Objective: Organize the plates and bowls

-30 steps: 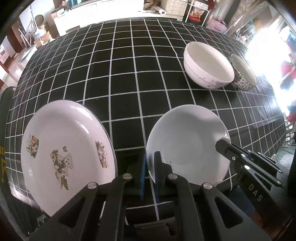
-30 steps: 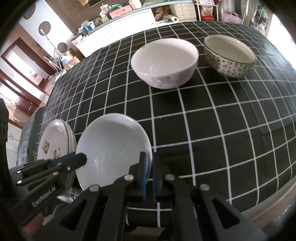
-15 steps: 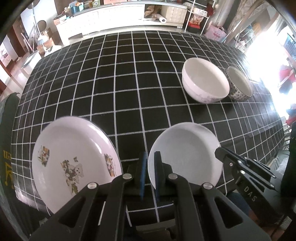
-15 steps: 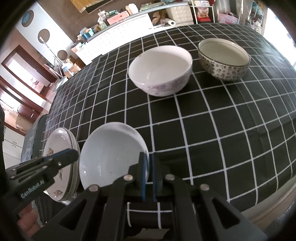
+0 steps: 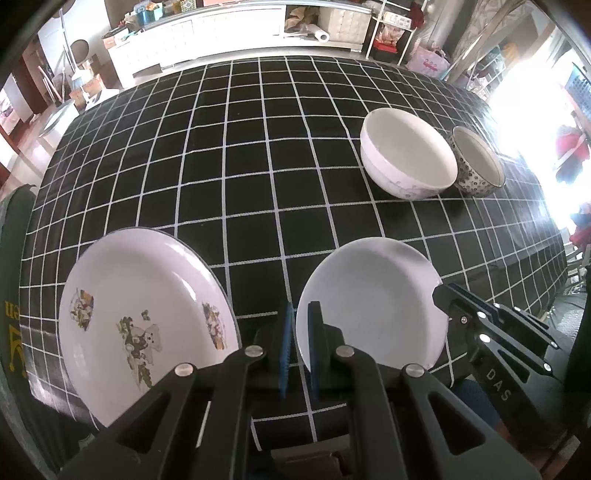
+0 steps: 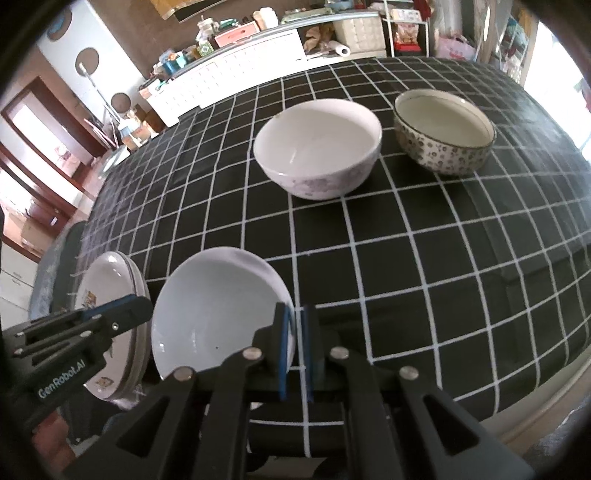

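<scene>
A plain white shallow bowl (image 5: 369, 299) is held off the table between both grippers. My left gripper (image 5: 298, 332) is shut on its left rim. My right gripper (image 6: 294, 338) is shut on its right rim; the bowl also shows in the right wrist view (image 6: 218, 306). A stack of patterned white plates (image 5: 144, 317) lies to the left at the table's near edge, also in the right wrist view (image 6: 110, 295). A larger white bowl (image 5: 406, 162) and a speckled bowl (image 5: 476, 162) stand further back on the right.
The table wears a black cloth with a white grid (image 5: 240, 166). Its near edge runs just under the grippers. A white cabinet (image 5: 221, 26) and cluttered shelves stand beyond the far side.
Both grippers have pulled back and risen with the white shallow bowl. The table looks further off and the plate stack and far bowls have not moved.
</scene>
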A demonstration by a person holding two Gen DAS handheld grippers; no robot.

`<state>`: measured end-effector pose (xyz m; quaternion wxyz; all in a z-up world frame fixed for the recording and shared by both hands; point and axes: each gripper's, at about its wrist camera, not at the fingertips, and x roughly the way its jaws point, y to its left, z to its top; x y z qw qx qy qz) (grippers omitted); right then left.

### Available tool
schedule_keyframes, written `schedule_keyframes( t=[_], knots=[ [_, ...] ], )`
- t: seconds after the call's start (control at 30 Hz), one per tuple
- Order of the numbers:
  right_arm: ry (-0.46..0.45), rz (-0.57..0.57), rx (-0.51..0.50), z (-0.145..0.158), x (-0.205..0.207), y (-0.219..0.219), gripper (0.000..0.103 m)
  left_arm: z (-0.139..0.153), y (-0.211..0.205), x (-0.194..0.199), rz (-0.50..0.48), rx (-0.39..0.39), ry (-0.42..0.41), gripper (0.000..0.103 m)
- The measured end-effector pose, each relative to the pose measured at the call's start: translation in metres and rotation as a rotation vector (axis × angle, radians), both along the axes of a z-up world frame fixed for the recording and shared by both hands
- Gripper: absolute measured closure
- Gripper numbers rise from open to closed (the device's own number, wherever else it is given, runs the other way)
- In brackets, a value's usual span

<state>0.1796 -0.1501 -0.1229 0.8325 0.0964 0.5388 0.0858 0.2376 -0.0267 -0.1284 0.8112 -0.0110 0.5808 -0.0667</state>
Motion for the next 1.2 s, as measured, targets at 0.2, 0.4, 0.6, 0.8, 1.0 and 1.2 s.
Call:
schedule_keyframes(
  t=[0.2, 0.4, 0.6, 0.8, 1.0, 1.2],
  knots=[
    [-0.003, -0.002, -0.066, -0.002, 0.002, 0.002, 0.089, -0.001, 0.001, -0.003, 0.002, -0.004, 0.003, 0.097],
    [-0.010, -0.006, -0.071, -0.001, 0.002, 0.001, 0.083, 0.001, 0.000, -0.002, 0.002, -0.005, -0.001, 0.096],
    [-0.014, -0.011, -0.090, 0.000, 0.002, 0.001, 0.072, 0.003, 0.000, -0.002, 0.000, -0.004, -0.005, 0.096],
    [-0.013, -0.023, -0.139, -0.001, 0.004, -0.001, 0.052, 0.002, 0.000, -0.002, -0.001, -0.010, -0.001, 0.096],
    [-0.027, -0.043, -0.123, 0.006, 0.004, -0.006, 0.052, 0.007, -0.002, 0.001, -0.006, -0.015, -0.013, 0.096],
    [-0.058, -0.080, -0.099, 0.022, 0.014, -0.021, 0.051, 0.017, -0.007, 0.013, -0.006, -0.033, -0.032, 0.090]
  ],
)
